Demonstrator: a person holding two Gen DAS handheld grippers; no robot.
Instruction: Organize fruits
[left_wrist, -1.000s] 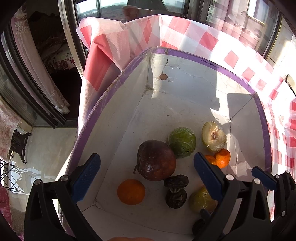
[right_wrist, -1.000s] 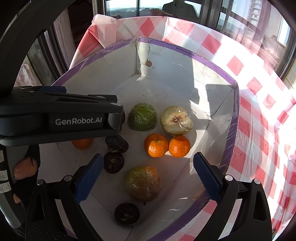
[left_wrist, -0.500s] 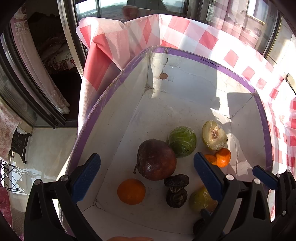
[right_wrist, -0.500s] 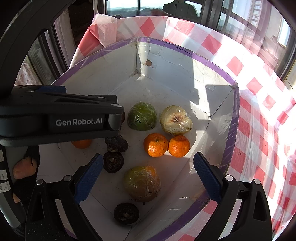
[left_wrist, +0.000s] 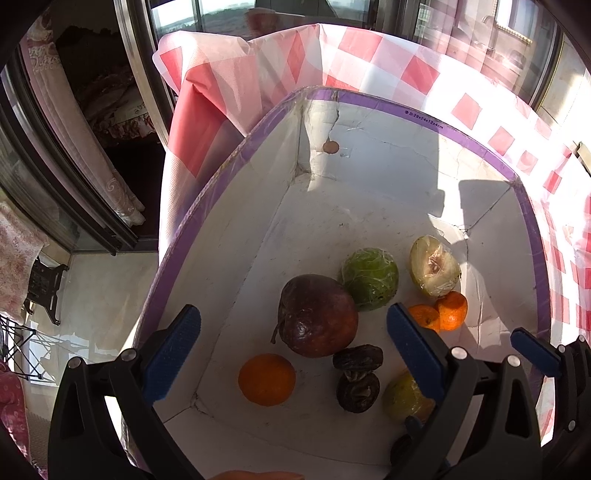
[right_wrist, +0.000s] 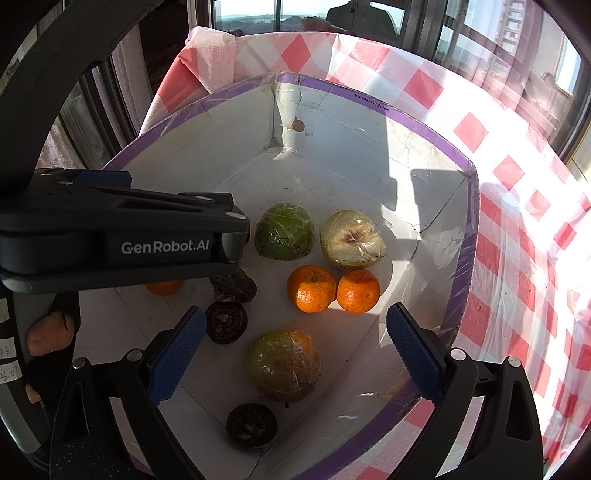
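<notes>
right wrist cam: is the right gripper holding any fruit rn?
No: the right gripper is open and empty above the box, over the wrapped orange-green fruit.

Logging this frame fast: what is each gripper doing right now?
Left gripper: open, holding nothing, above the box.
Right gripper: open, holding nothing.

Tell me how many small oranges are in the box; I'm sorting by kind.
3: two touching oranges below the cut pear half, one orange near the front-left corner, beside the dark red apple. Others may be hidden.
</notes>
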